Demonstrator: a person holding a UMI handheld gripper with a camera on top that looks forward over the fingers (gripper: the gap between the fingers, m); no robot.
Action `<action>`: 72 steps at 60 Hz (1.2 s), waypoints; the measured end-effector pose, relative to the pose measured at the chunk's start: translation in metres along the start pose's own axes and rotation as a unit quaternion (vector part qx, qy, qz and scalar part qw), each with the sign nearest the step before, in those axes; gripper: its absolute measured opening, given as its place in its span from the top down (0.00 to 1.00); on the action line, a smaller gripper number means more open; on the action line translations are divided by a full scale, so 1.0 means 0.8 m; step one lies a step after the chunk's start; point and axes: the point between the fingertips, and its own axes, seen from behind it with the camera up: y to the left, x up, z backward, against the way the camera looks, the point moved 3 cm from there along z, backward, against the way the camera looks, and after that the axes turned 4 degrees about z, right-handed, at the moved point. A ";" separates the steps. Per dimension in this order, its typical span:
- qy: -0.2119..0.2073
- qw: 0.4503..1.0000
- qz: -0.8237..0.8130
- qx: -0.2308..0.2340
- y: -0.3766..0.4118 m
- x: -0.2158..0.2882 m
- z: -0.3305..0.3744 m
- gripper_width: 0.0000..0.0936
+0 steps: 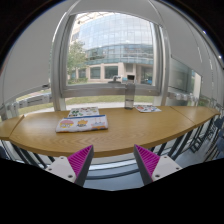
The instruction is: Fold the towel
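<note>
No towel shows in the gripper view. My gripper [113, 163] is open, its two magenta pads [80, 160] wide apart with nothing between them. The fingers hang above the near edge of a curved wooden counter [120, 132], which runs across the view just ahead of them.
A colourful open magazine [82, 123] lies on the counter ahead to the left, with other papers [84, 111] behind it and a sheet [147, 108] to the right. Large windows [110, 55] with a thick white column [60, 60] stand beyond. Grey railing bars [110, 172] run below the counter edge.
</note>
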 end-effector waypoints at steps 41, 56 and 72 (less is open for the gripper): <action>0.054 0.993 0.072 0.081 0.240 0.043 -0.172 0.34; 0.094 0.987 0.096 0.087 0.229 0.017 -0.159 0.76; 0.104 0.987 0.023 0.118 0.182 0.036 -0.149 0.97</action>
